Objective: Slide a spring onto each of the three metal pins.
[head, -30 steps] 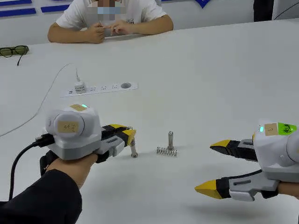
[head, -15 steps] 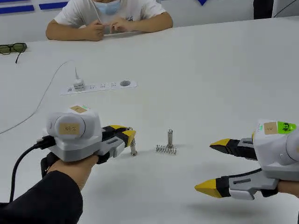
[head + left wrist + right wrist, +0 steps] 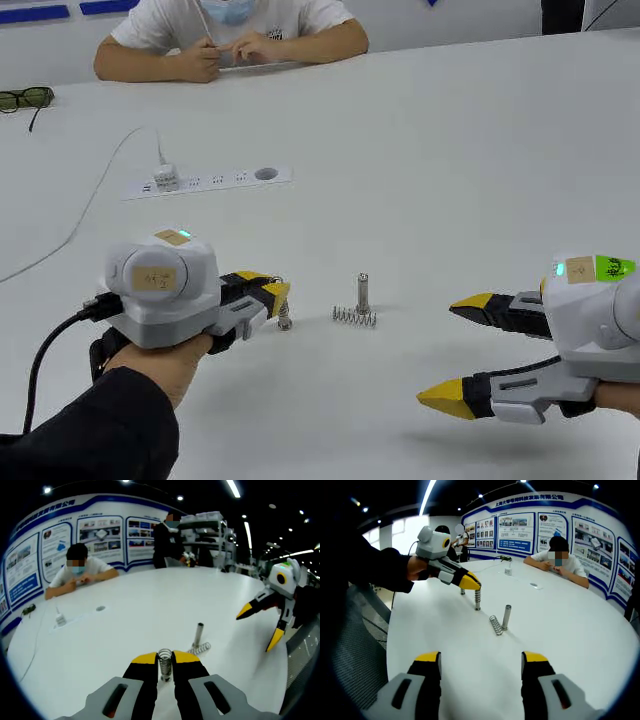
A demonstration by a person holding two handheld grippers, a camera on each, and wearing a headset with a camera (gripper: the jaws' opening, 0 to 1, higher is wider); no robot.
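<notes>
White table [image 3: 470, 170], one second on: nothing on it has moved, and only the headset camera has drifted. Nearest the person, the right gripper [image 3: 437, 355] hangs over the surface with its jaws spread wide and nothing between them. Across from it, the left gripper [image 3: 274, 290] stays pinched narrow on a spring [image 3: 164, 664] that stands upright on its pin, a yellow tip on either side. The stillness suggests this spring is being seated rather than carried, with most of the job still ahead. Just beyond, a bare pin [image 3: 363, 292] stands upright with a loose spring [image 3: 355, 317] lying flat at its foot. A third pin [image 3: 462, 591] stands behind the left gripper's tips; it is too small to tell whether it has a spring on it. The parts rest directly on the tabletop, not in any container. Farther off lie a power strip [image 3: 215, 180] and glasses [image 3: 22, 98], and a person [image 3: 230, 30] sits at the far edge.
</notes>
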